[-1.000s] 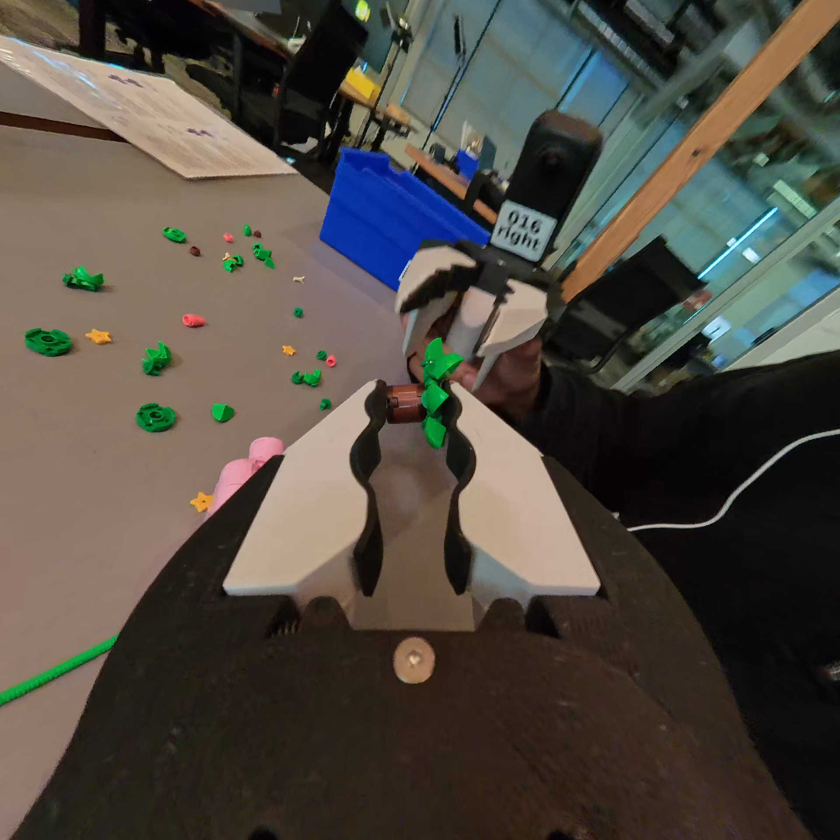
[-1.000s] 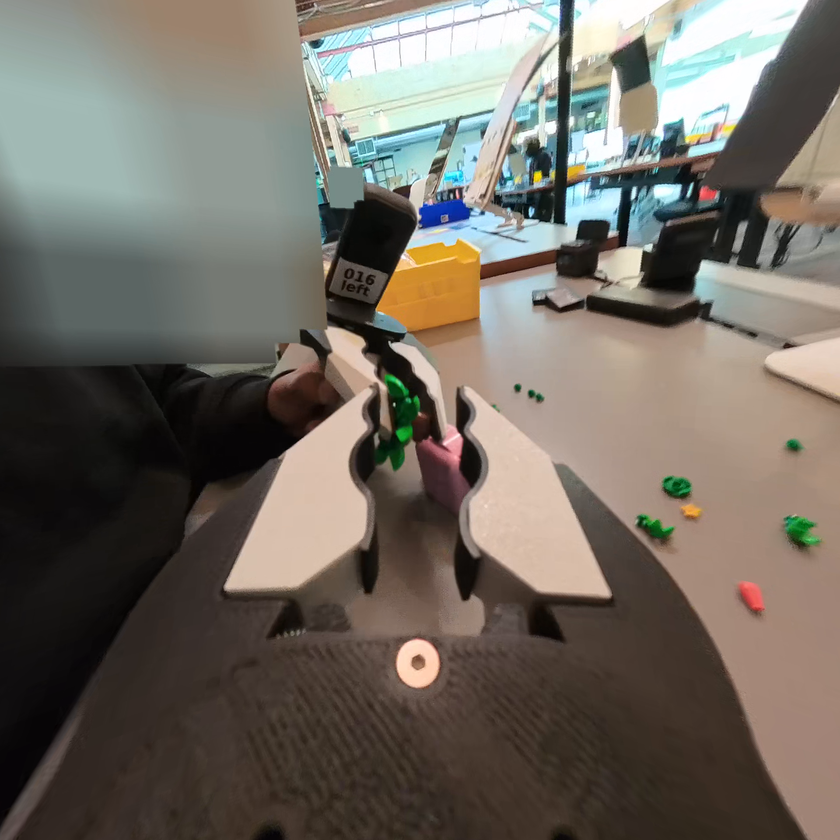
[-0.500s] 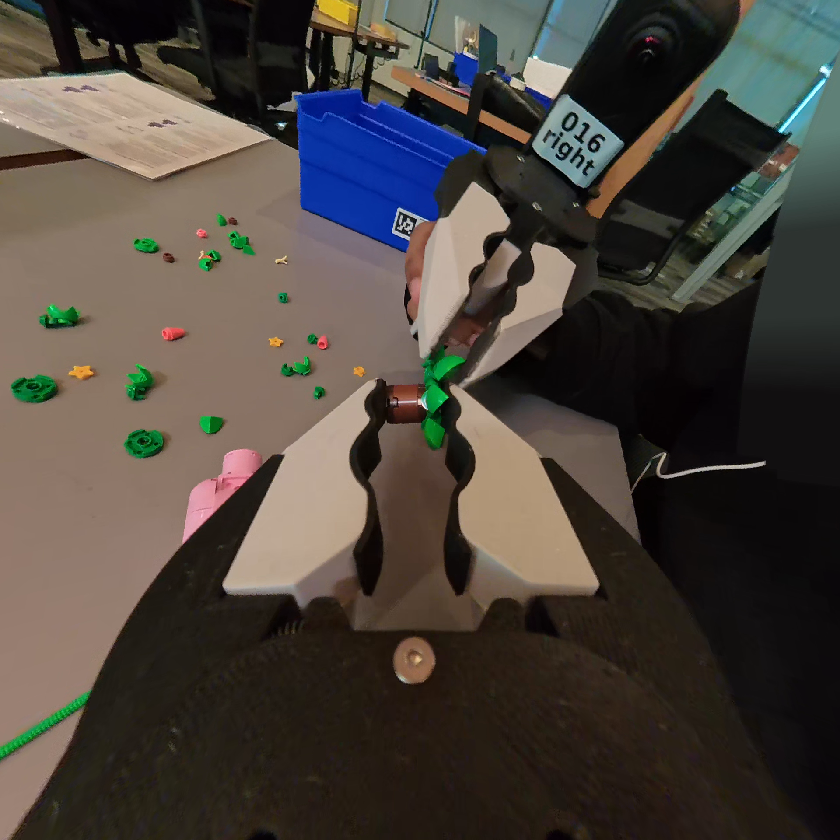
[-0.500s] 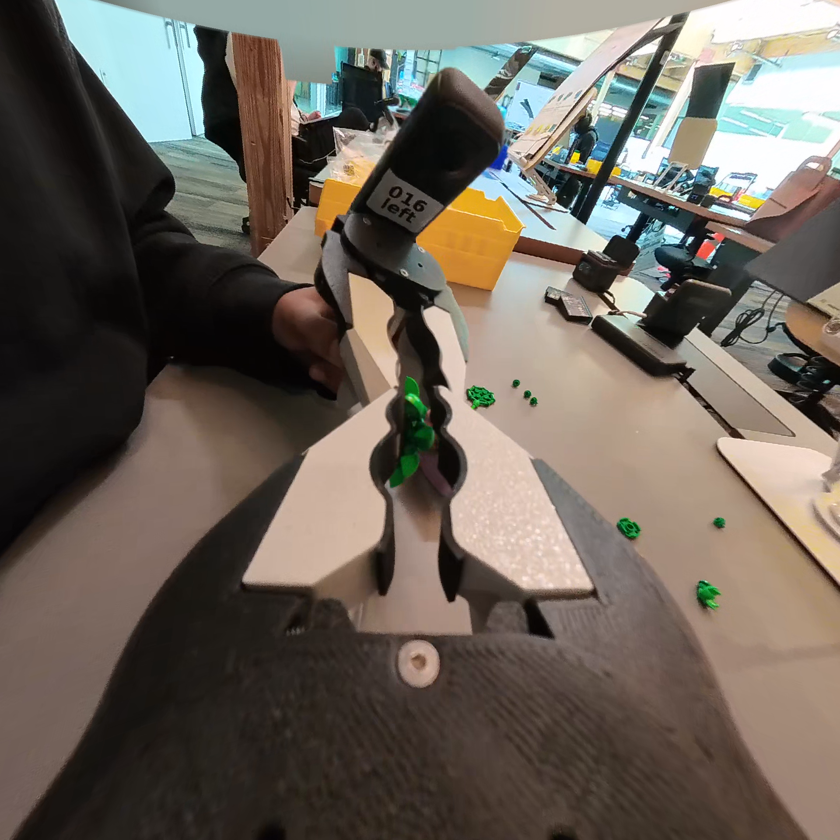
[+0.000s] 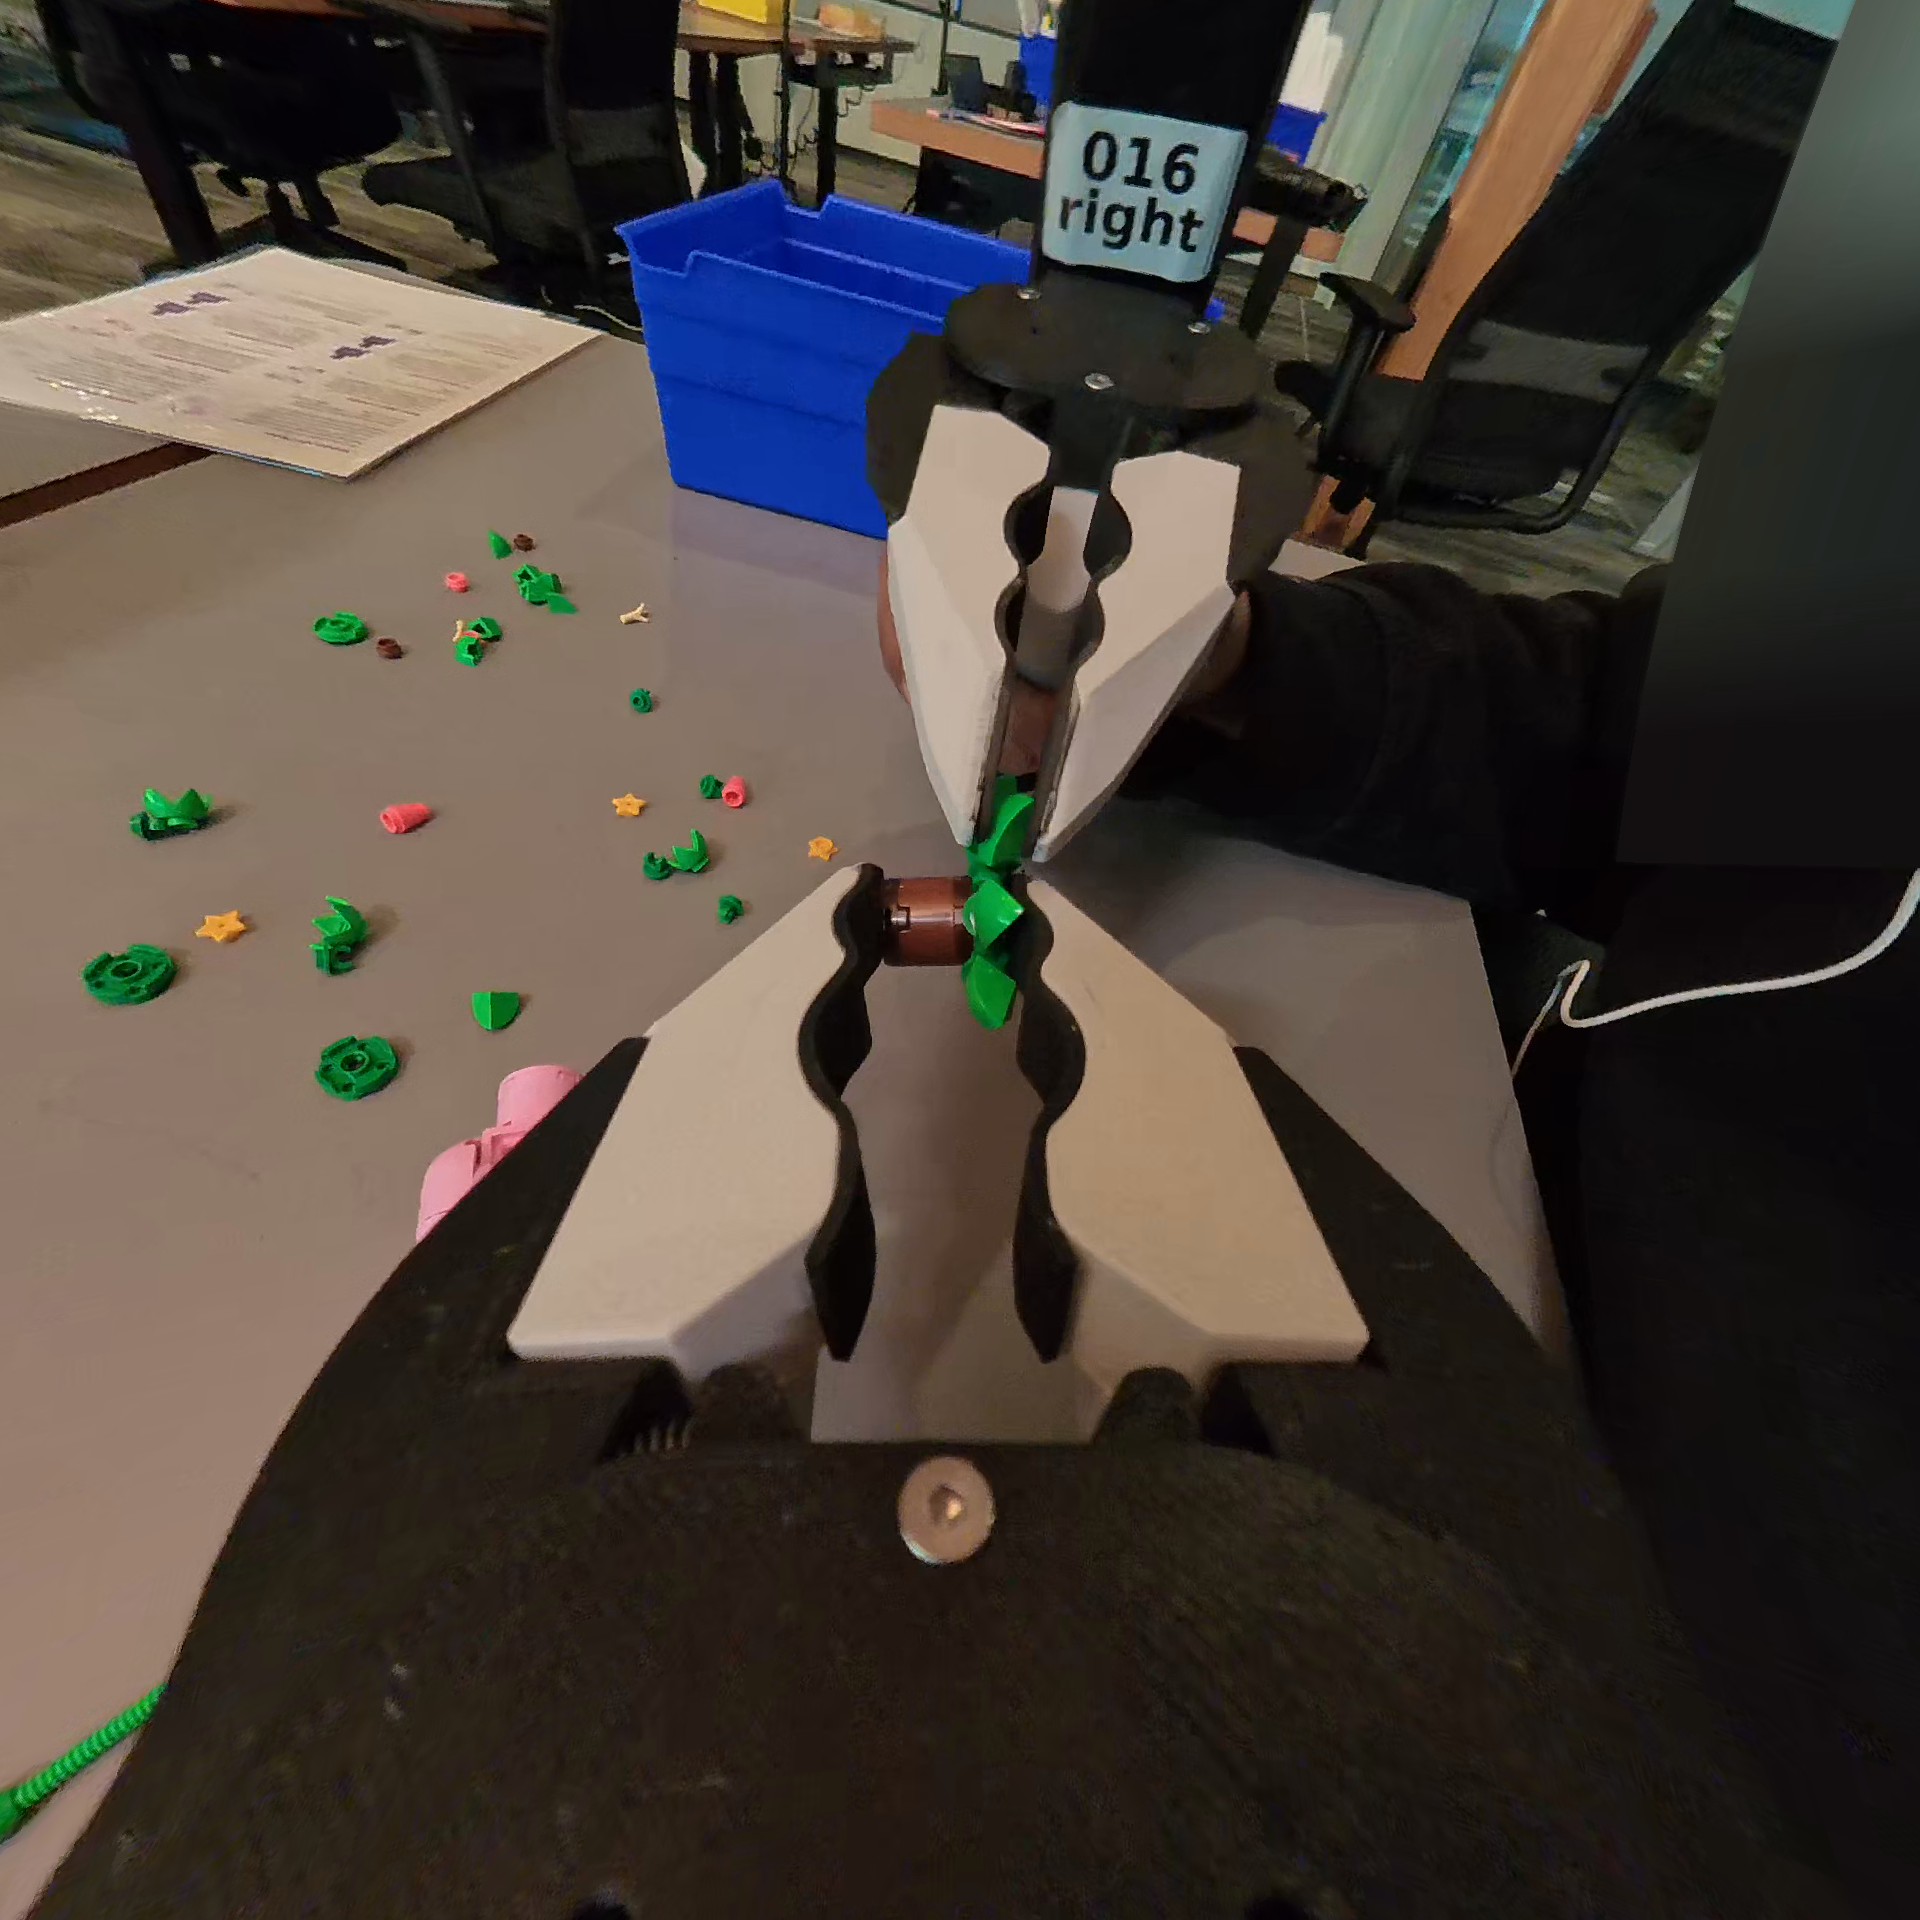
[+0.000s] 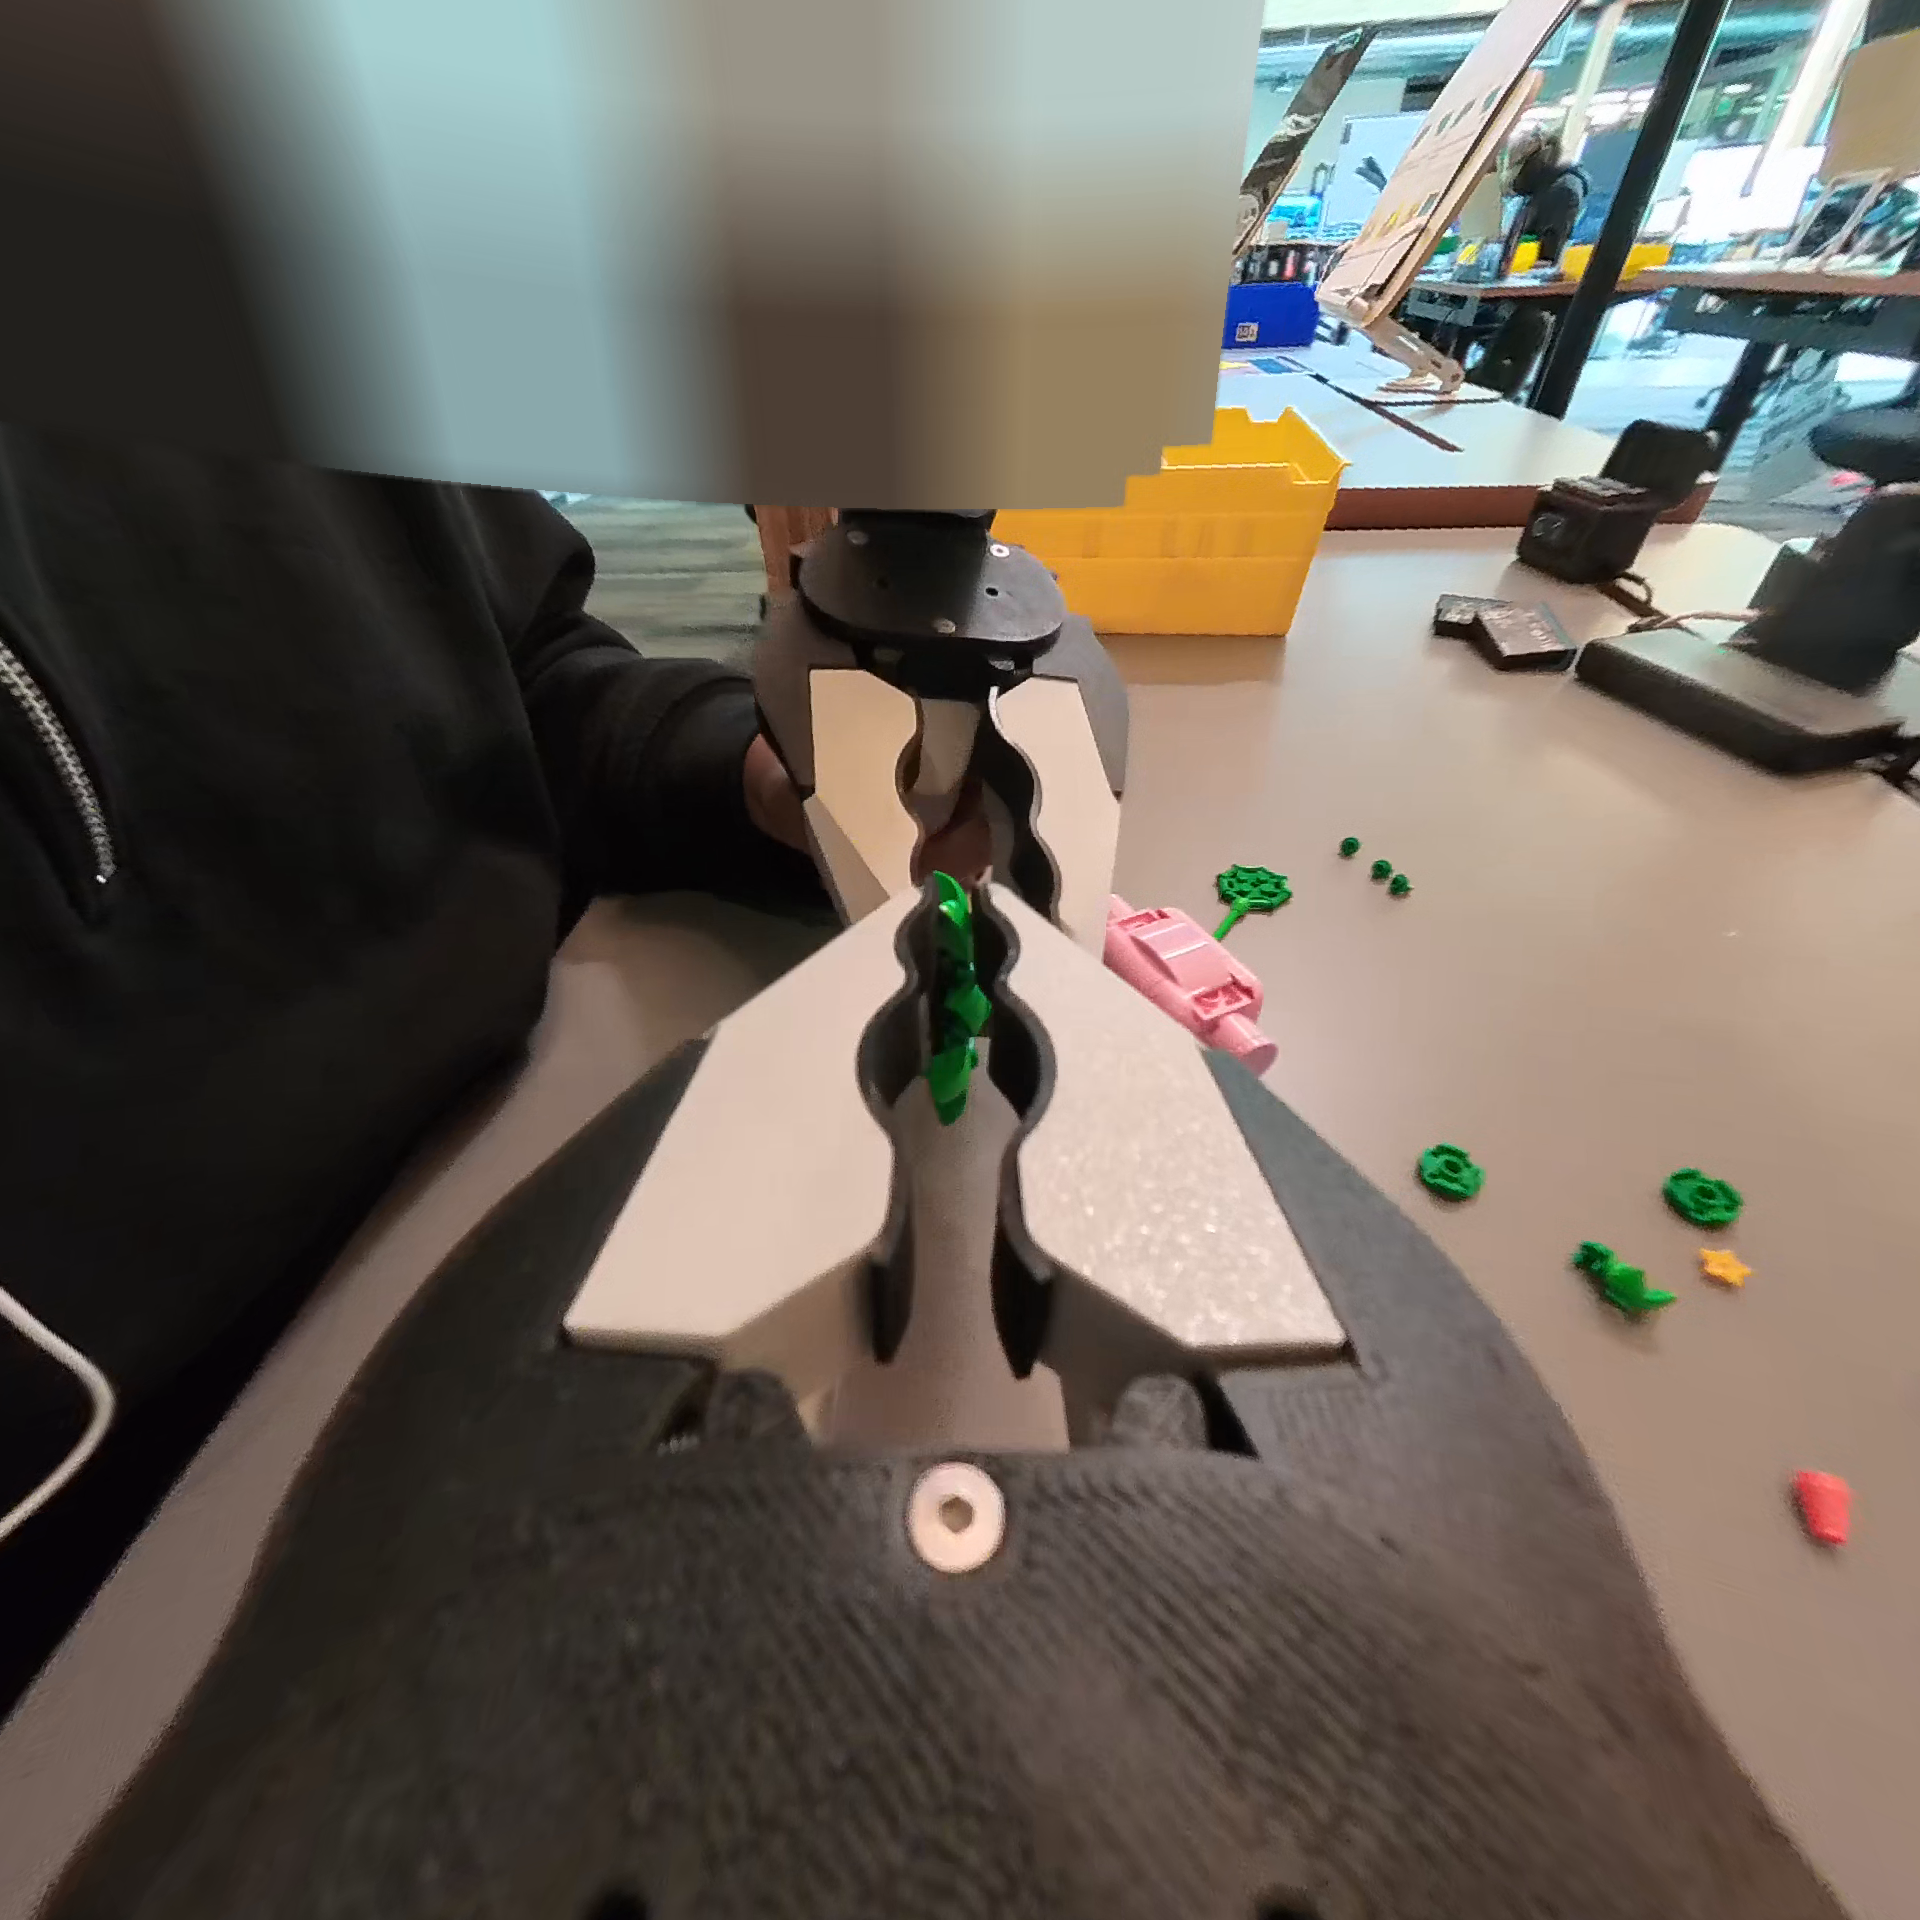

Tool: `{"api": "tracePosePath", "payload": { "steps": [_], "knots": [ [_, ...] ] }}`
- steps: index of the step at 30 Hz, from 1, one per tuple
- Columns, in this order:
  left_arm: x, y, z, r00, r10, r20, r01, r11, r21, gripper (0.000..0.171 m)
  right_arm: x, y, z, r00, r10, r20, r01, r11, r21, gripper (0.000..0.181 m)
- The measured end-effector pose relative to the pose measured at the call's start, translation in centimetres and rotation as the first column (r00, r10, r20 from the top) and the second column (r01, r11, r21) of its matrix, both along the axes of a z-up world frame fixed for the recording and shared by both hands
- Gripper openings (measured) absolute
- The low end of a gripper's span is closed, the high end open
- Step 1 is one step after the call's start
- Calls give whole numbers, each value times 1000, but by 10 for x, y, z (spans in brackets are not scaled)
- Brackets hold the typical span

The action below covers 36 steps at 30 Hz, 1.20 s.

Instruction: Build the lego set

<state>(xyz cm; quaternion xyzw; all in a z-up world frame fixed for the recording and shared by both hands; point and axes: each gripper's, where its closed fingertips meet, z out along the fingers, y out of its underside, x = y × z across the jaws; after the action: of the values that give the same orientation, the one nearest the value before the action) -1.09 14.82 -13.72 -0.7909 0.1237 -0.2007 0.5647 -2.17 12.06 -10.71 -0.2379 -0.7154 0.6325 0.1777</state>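
My left gripper (image 5: 943,885) is shut on a brown round piece (image 5: 928,921) with green leaves (image 5: 992,935) on its right end, held above the table. My right gripper (image 5: 1004,847) comes down from above, tip to tip with the left one, and is shut on the upper leaves. In the right wrist view the right gripper (image 6: 954,900) pinches the green leaf piece (image 6: 954,1023) edge-on, and the left gripper (image 6: 951,873) faces it. The brown piece is hidden there. A pink assembly (image 6: 1184,977) lies on the table just beyond; it also shows in the left wrist view (image 5: 488,1143).
Loose green, orange and red pieces (image 5: 353,1065) lie scattered on the grey table (image 5: 260,1299). A blue bin (image 5: 790,343) and an instruction sheet (image 5: 270,364) are at the back. In the right wrist view a yellow bin (image 6: 1195,551) and black devices (image 6: 1714,696) stand beyond. The grippers are tip to tip, or close to it.
My right gripper was open beside the leaves; it has swung up over the left gripper's tips and closed on the leaves. The left gripper has kept its hold on the brown piece.
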Motion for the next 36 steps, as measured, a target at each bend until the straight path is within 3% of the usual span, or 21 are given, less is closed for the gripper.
{"api": "tracePosePath", "payload": {
  "steps": [13, 16, 19, 23, 26, 29, 33, 36],
  "knots": [
    [-2, 0, 2, 999, 0, 33, -1, 1000, 5, 20, -5, 2, 4, 994, 29, 109, -9, 985, -173, 4],
    [-7, 2, 6, 980, 9, 199, -6, 1000, -18, 20, -10, 11, 14, 993, 15, 114, 18, 958, -286, 23],
    [-24, 0, 18, 891, 18, 454, -10, 1000, -20, 20, -15, 26, 24, 997, -62, 49, 75, 944, -323, 42],
    [-35, -2, 27, 764, -9, 645, 13, 1000, -2, 19, -23, 30, 19, 981, -188, -44, 176, 964, -201, 51],
    [-35, -2, 29, 717, -23, 697, 29, 1000, 3, 20, -25, 21, 9, 960, -231, -158, 231, 973, -21, 61],
    [-36, -3, 32, 660, -42, 750, 48, 999, 14, 20, -27, 11, -1, 915, -247, -318, 317, 929, 189, 64],
    [-28, -5, 38, 563, -109, 819, 126, 991, 44, 20, -30, 6, -6, 841, -239, -486, 428, 842, 327, 42],
    [-21, -7, 41, 520, -145, 842, 173, 983, 62, 20, -28, 3, -5, 839, -233, -492, 418, 855, 308, 32]
  ]
}}
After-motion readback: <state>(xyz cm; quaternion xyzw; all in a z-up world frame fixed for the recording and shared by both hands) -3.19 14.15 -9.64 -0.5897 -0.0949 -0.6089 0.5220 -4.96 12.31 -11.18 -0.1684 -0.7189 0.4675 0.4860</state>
